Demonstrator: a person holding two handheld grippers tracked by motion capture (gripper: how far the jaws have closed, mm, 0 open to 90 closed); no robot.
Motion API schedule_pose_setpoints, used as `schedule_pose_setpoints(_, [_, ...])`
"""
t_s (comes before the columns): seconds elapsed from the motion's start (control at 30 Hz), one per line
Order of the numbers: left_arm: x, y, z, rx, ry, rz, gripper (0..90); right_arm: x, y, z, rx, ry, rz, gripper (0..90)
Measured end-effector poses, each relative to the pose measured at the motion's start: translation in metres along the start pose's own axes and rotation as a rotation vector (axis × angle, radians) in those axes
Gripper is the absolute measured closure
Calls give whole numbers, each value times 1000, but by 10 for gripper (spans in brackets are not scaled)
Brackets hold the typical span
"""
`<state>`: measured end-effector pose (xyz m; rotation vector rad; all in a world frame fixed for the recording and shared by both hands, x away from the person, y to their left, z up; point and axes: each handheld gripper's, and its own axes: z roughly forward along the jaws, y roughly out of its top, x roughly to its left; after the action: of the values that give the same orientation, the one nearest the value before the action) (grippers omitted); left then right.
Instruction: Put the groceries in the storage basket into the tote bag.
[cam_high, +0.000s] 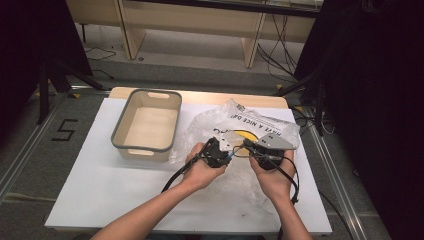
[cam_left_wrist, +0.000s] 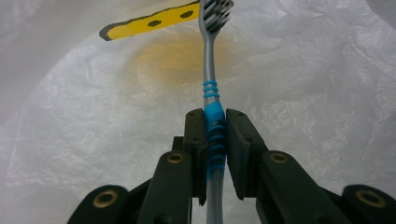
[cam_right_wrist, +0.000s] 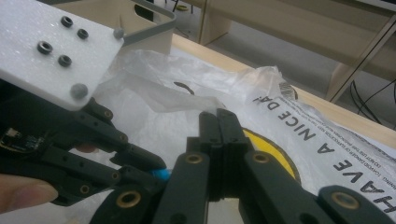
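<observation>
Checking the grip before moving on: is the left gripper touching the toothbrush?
Touching. The left gripper view shows the left gripper clamped on the toothbrush handle.

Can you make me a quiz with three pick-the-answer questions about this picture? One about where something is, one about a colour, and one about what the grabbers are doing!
1. Where is the tub compared with the plastic bag?
A. To the left of it
B. On top of it
C. Inside it

2. What colour is the grip on the toothbrush handle?
A. Red
B. Blue
C. Green

3. What is the left gripper doing?
A. Resting wide open
B. Holding the tub's rim
C. Clamped on the toothbrush

Answers:
1. A, the high view shows the tub on the white table's left half, with the bag beside it on the right.
2. B, the left gripper view shows blue ribs on a grey handle.
3. C, both black jaws press against the toothbrush handle in that view.
</observation>
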<state>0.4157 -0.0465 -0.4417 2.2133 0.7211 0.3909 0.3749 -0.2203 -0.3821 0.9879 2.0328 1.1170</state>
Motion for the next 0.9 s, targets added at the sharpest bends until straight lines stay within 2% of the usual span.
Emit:
schedule_pose_setpoints(0.27, [-1, 0, 10, -1, 13, 12, 784, 0, 0, 0, 2, 1, 0, 900])
schedule_pose_setpoints(0.47, [-1, 2, 13, -21, 21, 43, 774, -1, 0, 0, 0, 0, 4, 900])
schedule_pose_setpoints(0.5, [-1, 2, 14, -25, 24, 63, 766, -1, 0, 0, 0, 0, 4, 900])
schedule_pose_setpoints(0.53, [-1, 2, 14, -25, 24, 63, 740, -1, 0, -1, 0, 0, 3, 900])
schedule_pose_setpoints(0.57, [0, 2, 16, -35, 8, 91, 675, -1, 0, -1, 0, -1, 3, 900])
schedule_pose_setpoints(0.63, [1, 1, 15, -32, 7, 103, 573, -1, 0, -1, -1, -2, 3, 900])
schedule_pose_setpoints(0.7, [2, 0, 14, -21, 4, 114, 508, -1, -1, -1, -1, -1, 4, 900])
schedule_pose_setpoints(0.77, [1, -2, 10, -25, 9, 119, 464, -2, -1, -1, 0, -2, 5, 900])
schedule_pose_setpoints(0.87, [1, -4, 5, -31, 6, 115, 444, -2, -1, -1, 1, -3, 6, 900])
schedule_pose_setpoints(0.9, [0, -6, -1, -34, 8, 117, 425, -2, -1, -1, 3, -4, 8, 900])
